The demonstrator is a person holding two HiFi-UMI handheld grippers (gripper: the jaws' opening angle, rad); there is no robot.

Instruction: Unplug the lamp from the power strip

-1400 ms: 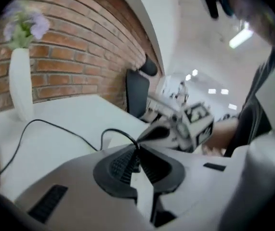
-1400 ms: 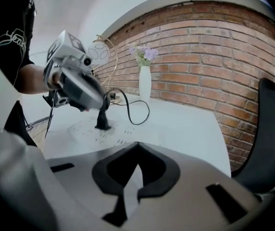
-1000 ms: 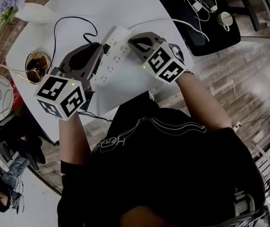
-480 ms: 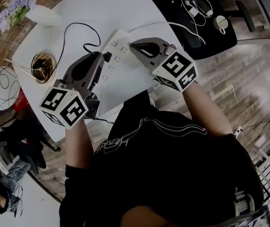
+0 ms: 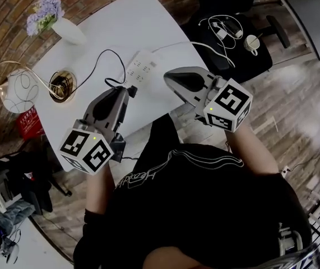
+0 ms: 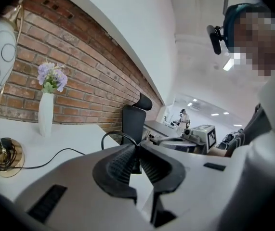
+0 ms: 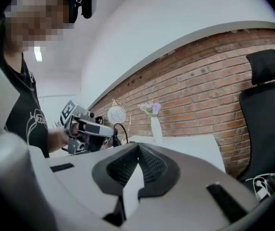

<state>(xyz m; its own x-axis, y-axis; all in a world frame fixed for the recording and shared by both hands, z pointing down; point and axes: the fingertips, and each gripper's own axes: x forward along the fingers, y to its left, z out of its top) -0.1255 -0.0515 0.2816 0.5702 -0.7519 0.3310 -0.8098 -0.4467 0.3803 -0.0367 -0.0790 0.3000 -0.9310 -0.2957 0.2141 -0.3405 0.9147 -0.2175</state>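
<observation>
Left hand-held gripper [image 5: 128, 90] was clamped on the lamp's black plug [image 6: 135, 162], held centre frame, just clear of the white power strip [image 5: 142, 66] on the surface [image 5: 115, 27]. Right hand-held gripper [image 5: 167, 77] had its jaws together on nothing, right of the strip. Lamp [image 5: 19, 89] stood at the left edge.

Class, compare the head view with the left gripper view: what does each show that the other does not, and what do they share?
Only the head view shows the white power strip on the table, and the left gripper from outside. Only the left gripper view shows its ribbed jaws shut on the black plug, with an office behind. Both show the vase, the gold lamp base, the black cord and the right gripper.
</observation>
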